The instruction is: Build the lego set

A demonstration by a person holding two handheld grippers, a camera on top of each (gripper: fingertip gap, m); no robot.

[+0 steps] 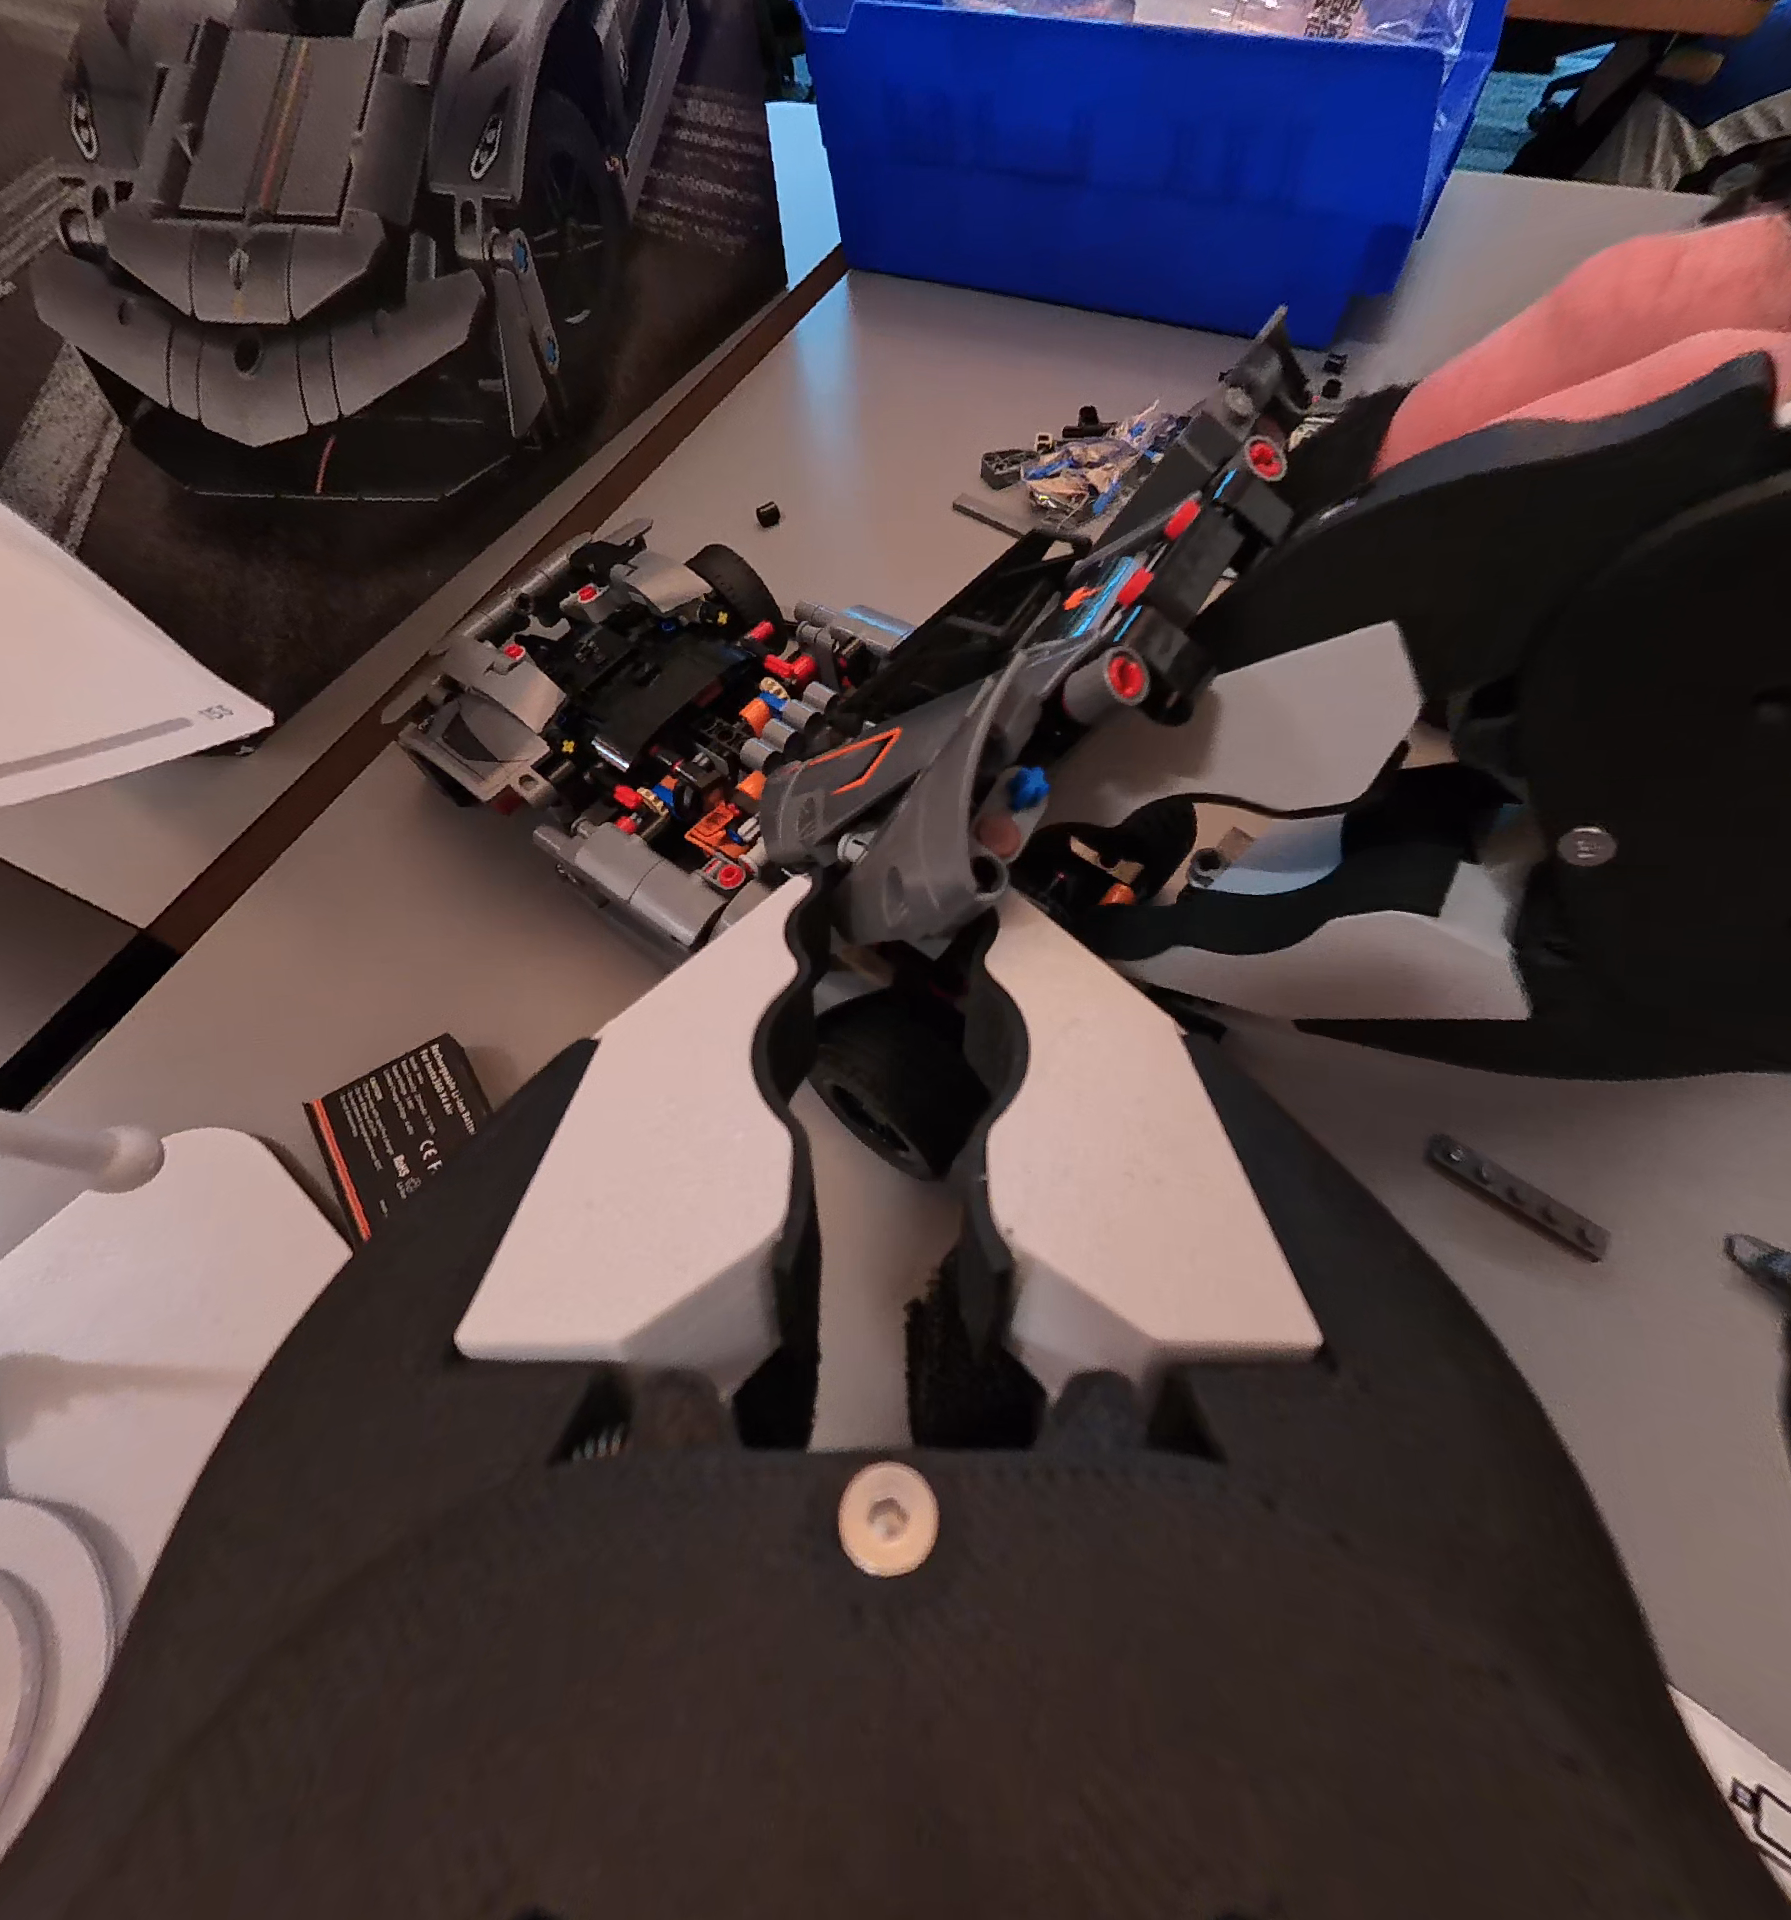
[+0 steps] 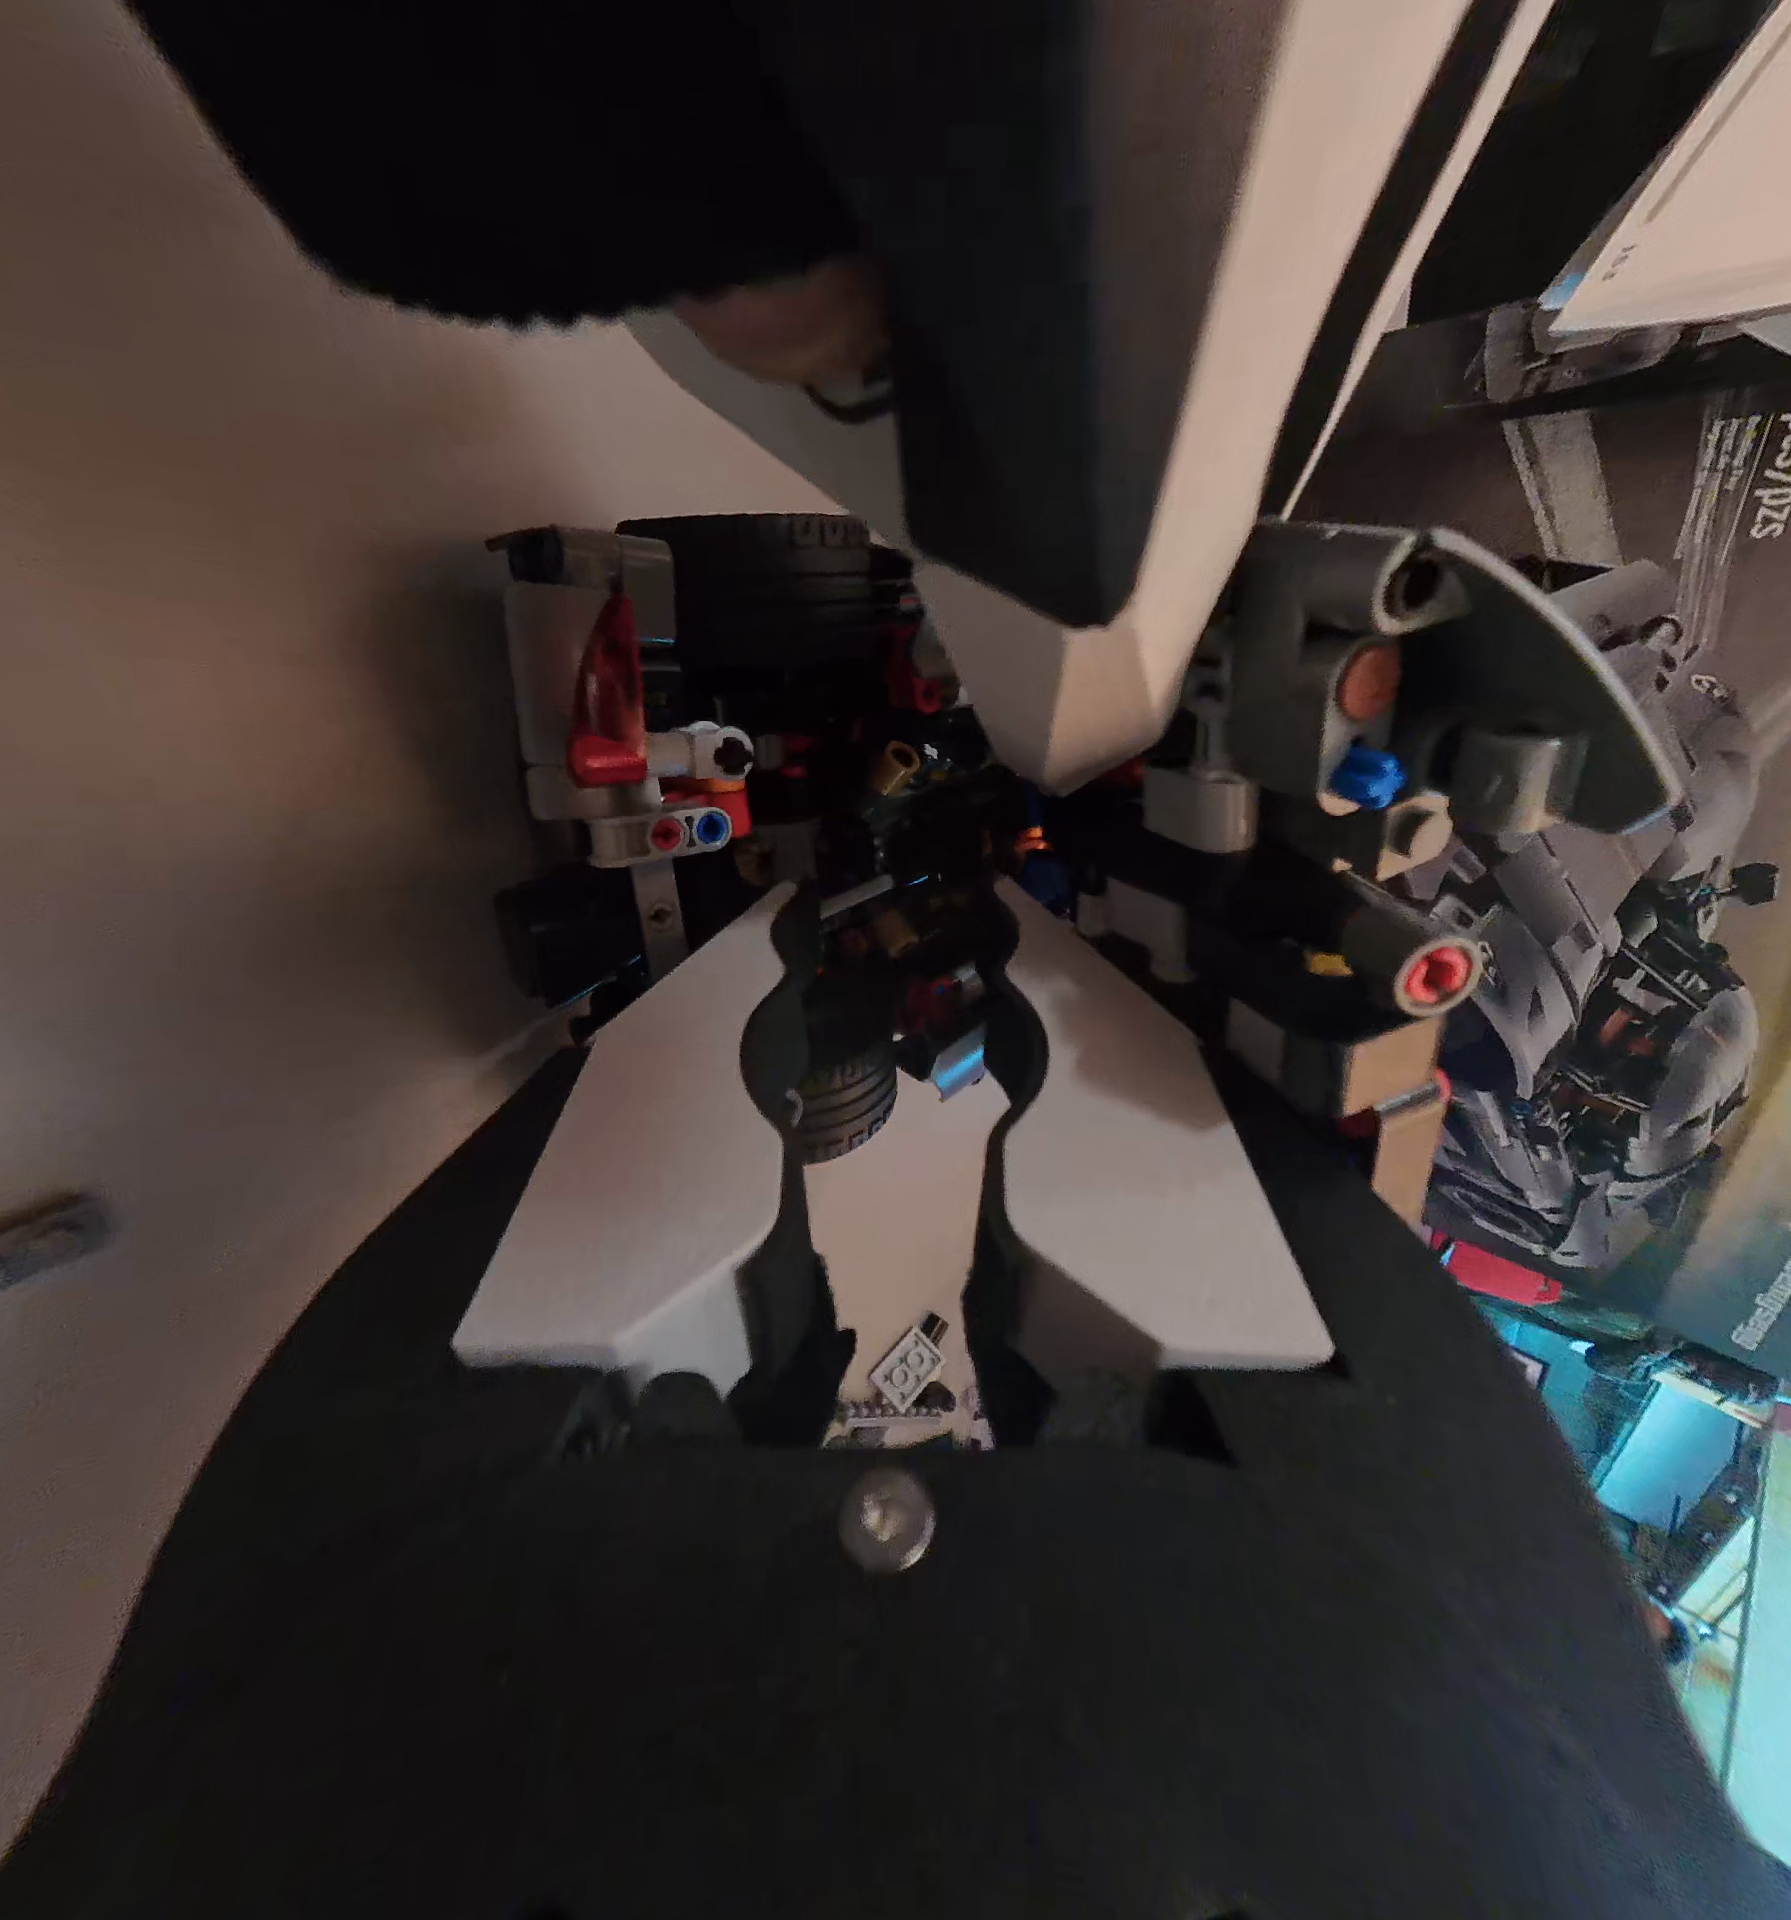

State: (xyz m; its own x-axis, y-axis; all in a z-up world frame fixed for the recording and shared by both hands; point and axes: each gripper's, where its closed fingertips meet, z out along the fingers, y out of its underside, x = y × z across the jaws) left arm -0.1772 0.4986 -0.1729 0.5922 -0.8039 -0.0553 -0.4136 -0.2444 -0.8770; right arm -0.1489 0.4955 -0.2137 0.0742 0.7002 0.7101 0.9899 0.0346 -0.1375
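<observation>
While the blue bin (image 1: 1130, 156) is sitting beyond the car chassis (image 1: 610, 727), the left gripper (image 1: 896, 935) is pinching a tilted grey body panel (image 1: 901, 810) above it. Right view: the right gripper (image 2: 896, 935), jaws spread, is straddling the chassis (image 2: 870, 831), partly blocked by the other gripper's white finger (image 2: 1078, 644).

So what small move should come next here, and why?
Probably lower the dark grey body panel onto the car chassis. The left gripper pinches its near end, the right gripper appears to hold its far end, and it hangs tilted above the chassis, not yet seated.
</observation>
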